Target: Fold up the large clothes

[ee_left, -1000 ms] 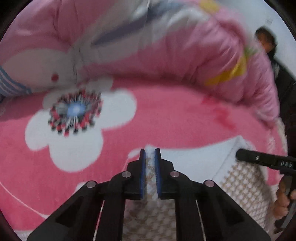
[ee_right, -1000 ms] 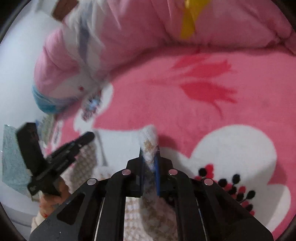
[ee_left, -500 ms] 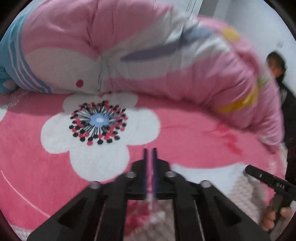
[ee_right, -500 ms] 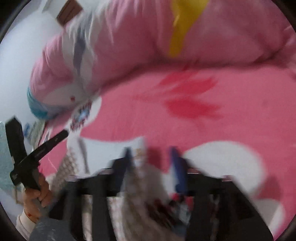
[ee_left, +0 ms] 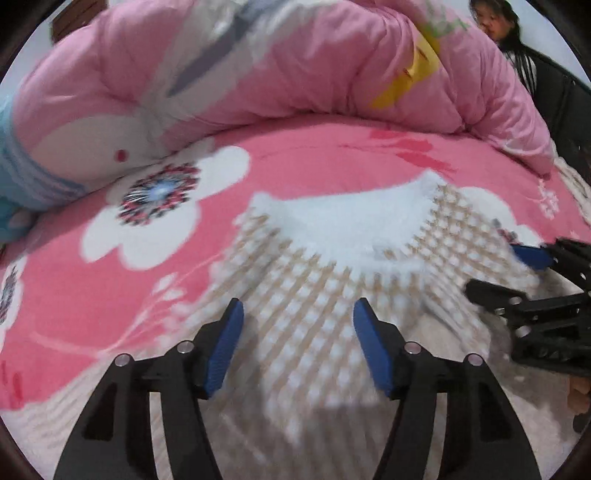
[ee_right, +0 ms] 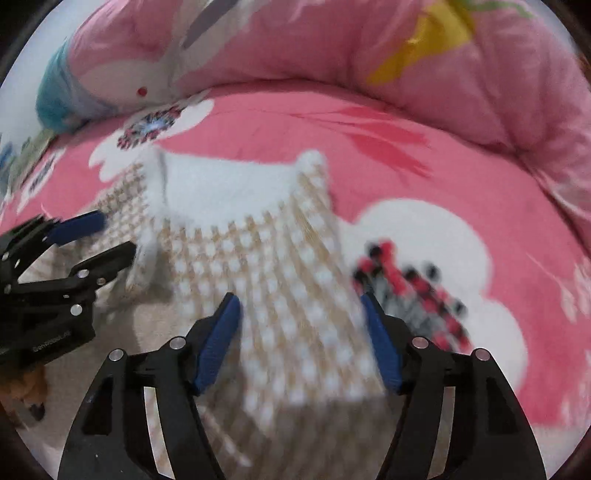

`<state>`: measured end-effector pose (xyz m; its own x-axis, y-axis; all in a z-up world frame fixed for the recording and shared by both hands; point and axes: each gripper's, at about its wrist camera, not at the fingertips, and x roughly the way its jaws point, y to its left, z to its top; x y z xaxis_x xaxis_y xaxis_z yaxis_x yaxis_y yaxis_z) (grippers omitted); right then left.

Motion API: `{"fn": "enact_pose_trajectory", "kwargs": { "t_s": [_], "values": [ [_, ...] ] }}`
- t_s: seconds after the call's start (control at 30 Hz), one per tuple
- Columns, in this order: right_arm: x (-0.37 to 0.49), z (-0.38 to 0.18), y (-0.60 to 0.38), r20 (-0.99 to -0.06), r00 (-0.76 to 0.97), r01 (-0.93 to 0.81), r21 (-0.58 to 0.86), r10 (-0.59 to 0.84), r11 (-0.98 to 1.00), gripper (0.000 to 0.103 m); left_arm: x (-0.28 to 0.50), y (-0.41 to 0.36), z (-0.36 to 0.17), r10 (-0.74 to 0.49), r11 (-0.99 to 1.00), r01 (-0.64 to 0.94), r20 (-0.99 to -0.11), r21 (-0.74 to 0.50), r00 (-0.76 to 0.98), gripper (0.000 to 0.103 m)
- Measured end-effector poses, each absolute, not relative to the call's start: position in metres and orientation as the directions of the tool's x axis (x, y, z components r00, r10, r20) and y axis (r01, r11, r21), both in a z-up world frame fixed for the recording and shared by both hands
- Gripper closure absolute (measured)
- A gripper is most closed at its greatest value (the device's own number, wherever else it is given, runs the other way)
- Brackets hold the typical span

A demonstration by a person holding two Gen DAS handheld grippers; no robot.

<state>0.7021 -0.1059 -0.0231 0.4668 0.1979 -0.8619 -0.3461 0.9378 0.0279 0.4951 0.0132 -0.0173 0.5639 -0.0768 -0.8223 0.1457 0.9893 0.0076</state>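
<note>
On the bed, at near centre: checked knit garment (ee_left: 314, 295) in beige and white, white fuzzy collar (ee_left: 351, 221) at its far edge, laid over the pink floral blanket (ee_left: 314, 162); lower part bunched toward the near side; blurred throughout.

Handling, judged: soft, limp, light to moderate in weight; thick pile likely to compress under the pads; not fragile, not slippery; apt to sag and drag on the fleecy blanket unless lifted at two points. Best taken at an edge or corner, near the collar ends or the hem, rather than mid-panel.

Left gripper (ee_left: 297, 347): jaws apart and opening, fabric below and between them, pads not pressing on it. Right gripper (ee_right: 299, 343): jaws likewise apart and opening, garment beneath, nothing clamped.

Surroundings: rolled pink quilt (ee_left: 258, 66) along the far side, well apart from the garment; a person (ee_left: 495, 22) at far right; no obstruction over the garment; each gripper close beside the other, so crossing paths a risk.
</note>
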Motion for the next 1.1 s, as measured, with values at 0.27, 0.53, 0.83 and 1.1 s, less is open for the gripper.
{"fn": "enact_pose_trajectory", "kwargs": {
  "t_s": [0.27, 0.53, 0.83, 1.1],
  "values": [
    [0.545, 0.016, -0.086, -0.820, 0.462, -0.460, 0.104, 0.338, 0.882, 0.014, 0.332, 0.121, 0.058, -0.054, 0.998, 0.049, -0.722, -0.028, 0.690, 0.012],
    [0.469, -0.039, -0.011, -0.837, 0.409, -0.516, 0.116, 0.363, 0.849, 0.009, 0.213, 0.322, 0.007, 0.128, 0.877, -0.428, -0.753, -0.217, 0.645, 0.012],
    [0.445, -0.035, 0.036, -0.838, 0.477, -0.571, -0.067, 0.264, 0.818, 0.008, 0.186, 0.469, -0.011, 0.247, 0.598, -0.685, -0.718, -0.416, 0.651, 0.019],
    [0.443, -0.051, 0.040, -0.843, 0.482, -0.563, -0.089, 0.239, 0.822, 0.008, 0.193, 0.514, -0.046, 0.261, 0.480, -0.790, -0.798, -0.381, 0.543, 0.063]
  ]
}}
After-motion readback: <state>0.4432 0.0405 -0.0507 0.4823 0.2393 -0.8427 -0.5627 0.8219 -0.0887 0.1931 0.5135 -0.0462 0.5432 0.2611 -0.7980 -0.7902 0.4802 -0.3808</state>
